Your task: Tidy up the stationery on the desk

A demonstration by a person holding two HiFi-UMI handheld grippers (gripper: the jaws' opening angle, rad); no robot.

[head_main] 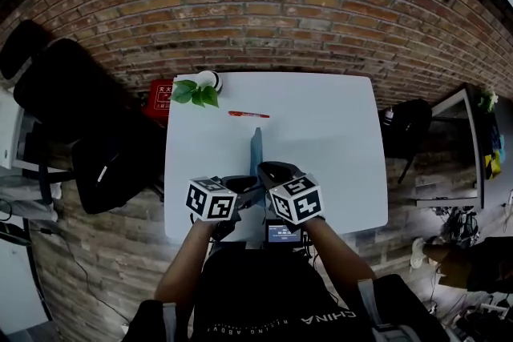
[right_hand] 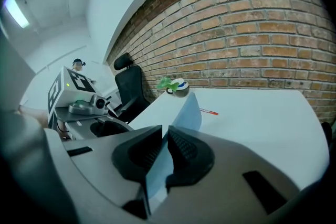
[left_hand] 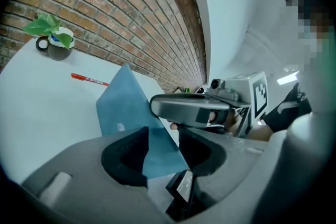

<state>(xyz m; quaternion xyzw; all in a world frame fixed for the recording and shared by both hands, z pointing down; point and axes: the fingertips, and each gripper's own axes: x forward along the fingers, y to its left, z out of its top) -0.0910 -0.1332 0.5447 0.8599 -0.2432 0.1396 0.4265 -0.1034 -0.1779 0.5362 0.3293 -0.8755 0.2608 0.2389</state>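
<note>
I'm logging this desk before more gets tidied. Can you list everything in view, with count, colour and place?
table: one, white, against the brick wall
notebook: one, blue, held up on edge over the table's near middle
pen: one, red, lying on the table beyond the notebook
potted plant: one, green leaves in a dark mug, at the table's far left corner
container: one, red with a white label, just off that corner
office chair: one, black, left of the table
screen device: one, dark, at the table's near edge
left tongs: one, grey, jaws apart with the notebook between them
right tongs: one, grey, shut on the notebook
</note>
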